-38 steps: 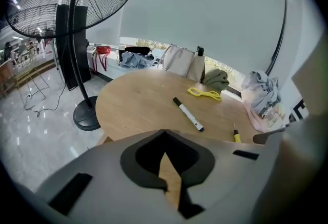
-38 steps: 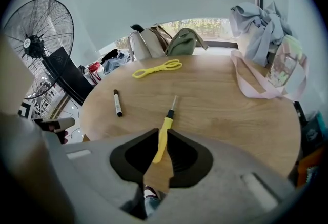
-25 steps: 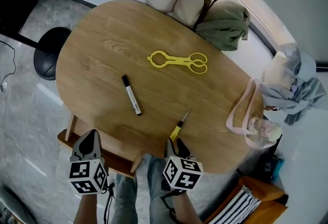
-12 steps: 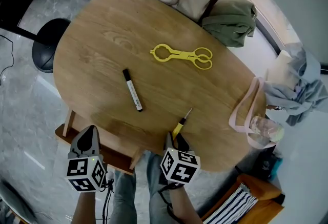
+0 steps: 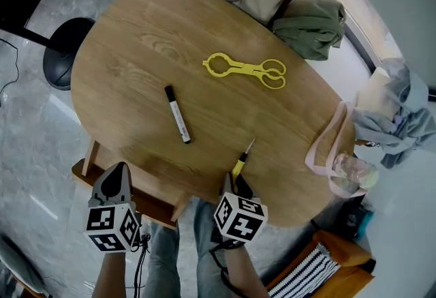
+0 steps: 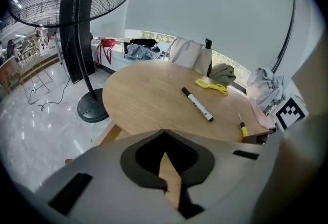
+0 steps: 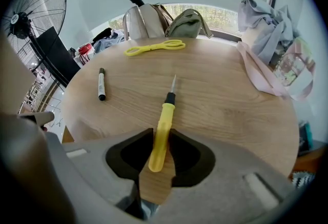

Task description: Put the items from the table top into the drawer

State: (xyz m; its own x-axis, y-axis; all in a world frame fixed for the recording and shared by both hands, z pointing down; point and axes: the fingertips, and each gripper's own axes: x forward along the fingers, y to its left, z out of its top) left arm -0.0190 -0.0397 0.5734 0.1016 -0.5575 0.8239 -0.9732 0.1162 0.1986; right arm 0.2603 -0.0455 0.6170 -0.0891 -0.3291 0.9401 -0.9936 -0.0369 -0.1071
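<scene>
The right gripper (image 7: 161,134) is pointing steeply down at the near edge of the table (image 5: 136,37), and its jaws have just been closing. The yellow handle of the screwdriver (image 7: 163,115) is lying between them, and both jaw tips seem to be pressing its sides. The tool's long axis is running straight away from this gripper, butt end toward the person and metal tip aiming at the table's middle, so the jaws are crossing the handle squarely.

The left gripper (image 6: 164,131) is hovering with its jaws together and holding nothing. It is sitting off to the left, over the pulled-out wooden drawer (image 5: 87,168) below the table edge. Judging from this, the coming carry will be running leftward and downward from the right gripper (image 5: 235,181) to the drawer.
</scene>
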